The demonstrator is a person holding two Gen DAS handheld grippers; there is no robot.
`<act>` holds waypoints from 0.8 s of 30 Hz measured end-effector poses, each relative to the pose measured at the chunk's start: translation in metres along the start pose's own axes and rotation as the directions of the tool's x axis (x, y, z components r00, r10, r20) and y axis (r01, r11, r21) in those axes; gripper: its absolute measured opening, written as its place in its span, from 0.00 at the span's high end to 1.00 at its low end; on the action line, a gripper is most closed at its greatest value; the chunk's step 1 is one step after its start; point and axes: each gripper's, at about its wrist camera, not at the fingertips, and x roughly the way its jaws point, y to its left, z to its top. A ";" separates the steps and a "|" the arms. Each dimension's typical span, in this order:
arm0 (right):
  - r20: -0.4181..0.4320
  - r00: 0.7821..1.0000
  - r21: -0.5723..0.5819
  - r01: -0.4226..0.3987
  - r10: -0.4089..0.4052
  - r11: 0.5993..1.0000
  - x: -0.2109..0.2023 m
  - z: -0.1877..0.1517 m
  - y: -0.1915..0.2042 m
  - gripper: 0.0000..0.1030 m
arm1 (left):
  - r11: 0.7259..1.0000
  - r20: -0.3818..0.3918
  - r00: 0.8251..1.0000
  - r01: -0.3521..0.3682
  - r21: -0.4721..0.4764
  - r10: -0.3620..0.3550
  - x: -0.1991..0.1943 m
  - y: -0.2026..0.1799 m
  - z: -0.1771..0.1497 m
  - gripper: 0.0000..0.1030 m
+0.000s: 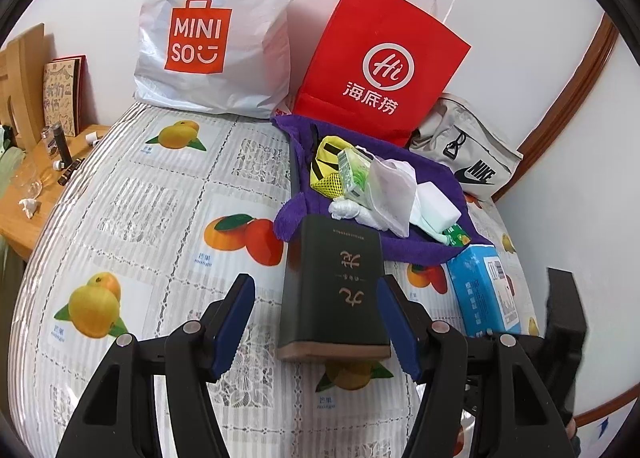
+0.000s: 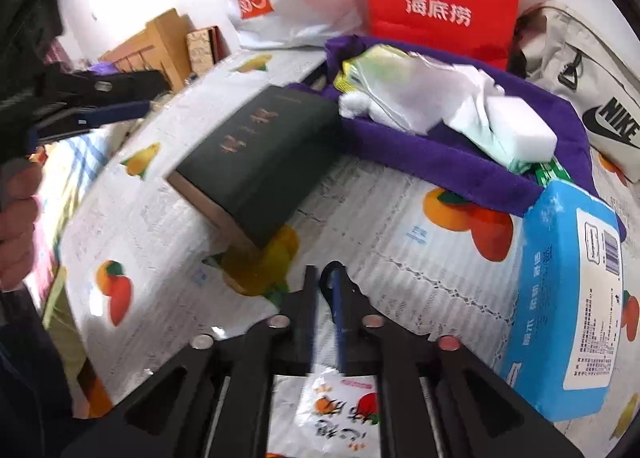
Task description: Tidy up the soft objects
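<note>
A purple towel [image 1: 404, 242] [image 2: 460, 162] lies on the fruit-print tablecloth [image 1: 160, 198] with soft things piled on it: a yellow mesh piece [image 1: 326, 170], crumpled white plastic bags [image 1: 390, 186] and a white sponge [image 1: 438, 206] [image 2: 520, 130]. A blue tissue pack [image 1: 484, 290] [image 2: 568, 298] lies beside the towel. My left gripper [image 1: 316, 282] [image 2: 150, 94] hangs open above the table, with a dark green book [image 1: 334, 282] [image 2: 260, 162] lying below and beyond its fingers. The jaws of my right gripper [image 2: 324, 274] stand a narrow slit apart with nothing between the tips. A fruit-print packet [image 2: 320, 410] shows under its frame.
Against the wall stand a white MINISO bag [image 1: 208, 30], a red paper bag [image 1: 380, 58] and a grey Nike bag [image 1: 468, 154]. A wooden side table [image 1: 40, 194] with small bottles adjoins the table's left side. A person's hand [image 2: 16, 226] shows at the left edge.
</note>
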 end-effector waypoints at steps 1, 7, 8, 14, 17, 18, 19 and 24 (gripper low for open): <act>0.002 1.000 0.002 0.009 -0.009 1.000 0.001 -0.001 -0.003 0.64 | 1.000 0.000 1.000 -0.001 0.003 0.001 -0.001 0.000 -0.001 0.41; 0.003 1.000 -0.052 -0.001 0.001 0.999 0.002 -0.014 -0.008 0.42 | 1.000 0.003 1.000 -0.010 -0.008 0.010 -0.007 0.004 -0.007 0.41; 0.004 1.000 -0.062 -0.004 0.004 0.998 0.003 -0.016 -0.007 0.41 | 1.000 0.002 1.000 -0.011 -0.008 0.011 -0.007 0.005 -0.009 0.41; -0.019 0.999 -0.145 0.043 -0.047 0.988 0.024 -0.026 0.010 0.41 | 1.000 -0.013 1.000 -0.022 0.003 0.022 -0.006 0.001 -0.014 0.41; 0.003 0.999 -0.147 0.053 -0.053 0.988 0.022 -0.031 0.013 0.44 | 1.000 -0.015 0.999 -0.028 0.008 0.028 -0.006 0.001 -0.016 0.41; 0.003 0.999 -0.139 0.050 -0.050 0.989 0.022 -0.031 0.012 0.47 | 1.000 -0.017 0.999 -0.029 0.006 0.029 -0.006 0.001 -0.016 0.41; 0.007 0.999 -0.131 0.044 -0.044 0.990 0.021 -0.031 0.010 0.49 | 1.000 -0.018 0.999 -0.029 0.006 0.029 -0.006 0.001 -0.016 0.41; 0.017 0.999 -0.067 0.041 -0.040 0.997 0.016 -0.028 -0.002 0.73 | 0.999 -0.027 0.999 -0.032 0.012 0.033 -0.006 -0.001 -0.022 0.41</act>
